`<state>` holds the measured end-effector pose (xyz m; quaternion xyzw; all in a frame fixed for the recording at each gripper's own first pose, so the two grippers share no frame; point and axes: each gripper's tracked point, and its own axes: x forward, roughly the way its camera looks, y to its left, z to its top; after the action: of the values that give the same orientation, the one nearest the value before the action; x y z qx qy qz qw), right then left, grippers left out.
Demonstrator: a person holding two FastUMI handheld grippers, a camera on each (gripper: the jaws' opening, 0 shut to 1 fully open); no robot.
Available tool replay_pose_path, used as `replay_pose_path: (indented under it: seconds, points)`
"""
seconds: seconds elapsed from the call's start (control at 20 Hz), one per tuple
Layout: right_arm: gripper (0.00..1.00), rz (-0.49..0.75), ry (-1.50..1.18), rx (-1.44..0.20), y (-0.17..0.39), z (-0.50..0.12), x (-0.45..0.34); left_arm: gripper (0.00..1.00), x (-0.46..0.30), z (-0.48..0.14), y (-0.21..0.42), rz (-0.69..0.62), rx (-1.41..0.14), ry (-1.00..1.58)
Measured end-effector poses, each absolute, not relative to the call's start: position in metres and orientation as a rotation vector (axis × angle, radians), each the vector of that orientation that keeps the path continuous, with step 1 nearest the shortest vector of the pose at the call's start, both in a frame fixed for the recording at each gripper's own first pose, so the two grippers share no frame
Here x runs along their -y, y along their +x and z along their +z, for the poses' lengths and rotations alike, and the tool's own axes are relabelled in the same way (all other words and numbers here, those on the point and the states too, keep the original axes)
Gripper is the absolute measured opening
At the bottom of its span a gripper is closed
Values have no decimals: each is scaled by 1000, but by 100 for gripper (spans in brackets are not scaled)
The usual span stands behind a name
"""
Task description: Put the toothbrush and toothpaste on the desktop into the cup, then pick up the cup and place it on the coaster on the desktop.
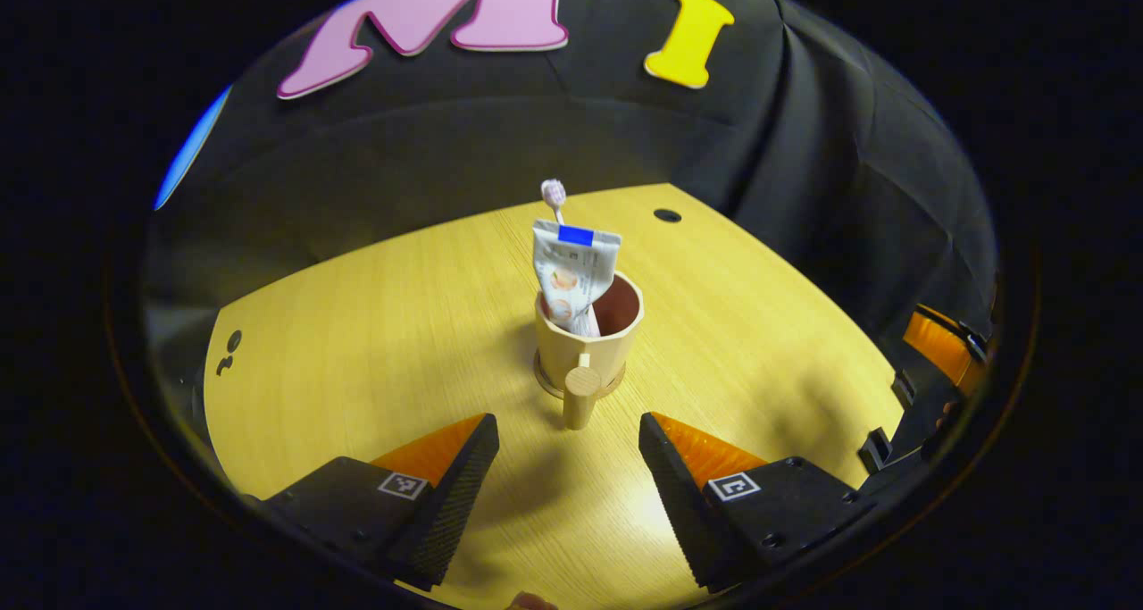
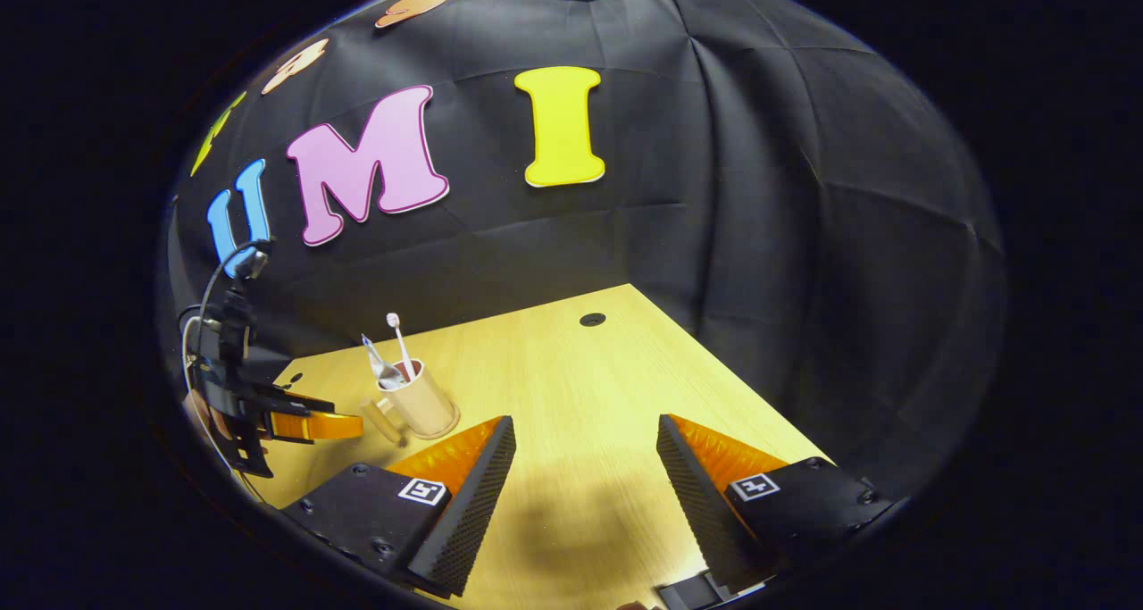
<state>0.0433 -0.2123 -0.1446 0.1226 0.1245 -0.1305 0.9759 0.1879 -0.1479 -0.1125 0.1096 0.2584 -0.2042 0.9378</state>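
Note:
A light wooden cup (image 1: 591,329) stands upright on a round coaster (image 1: 546,381) at mid-table, its peg handle (image 1: 580,397) pointing at me. Inside lean a white toothpaste tube (image 1: 571,271) and a toothbrush (image 1: 554,194), bristles up. My left gripper (image 1: 567,454) is open just short of the handle, touching nothing. In the right gripper view the same cup (image 2: 423,403) sits far left, with the left gripper (image 2: 295,422) close beside its handle. My right gripper (image 2: 585,476) is open over bare tabletop, well to the cup's right.
The yellow wooden table (image 1: 375,324) has a cable hole (image 1: 667,215) near its far edge and small dark marks (image 1: 229,351) at the left. Black cloth walls close the back and right. The right gripper (image 1: 933,369) shows at the right edge of the left gripper view.

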Motion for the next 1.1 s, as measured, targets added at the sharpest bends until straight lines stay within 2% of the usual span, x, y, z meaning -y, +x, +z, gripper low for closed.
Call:
replay_pose_path:
  seconds: [0.2,0.45,0.7,0.95,1.1]
  points:
    - [98,-209,236,-237,35,-127,176,99,120,-74,130,-375,-385,82]
    - [98,-139,246,-257,5,-118,120,98,47,-71,46,-177,-261,-74]
    - [98,-52,237,-291,-25,-116,64,98,-11,-80,-38,-40,-203,-124]
    - [98,9,230,-265,-61,-107,16,98,-23,-84,-78,-4,-143,-137]
    - [98,41,223,-259,-86,-102,-5,98,-25,-70,-101,-31,-83,-119]
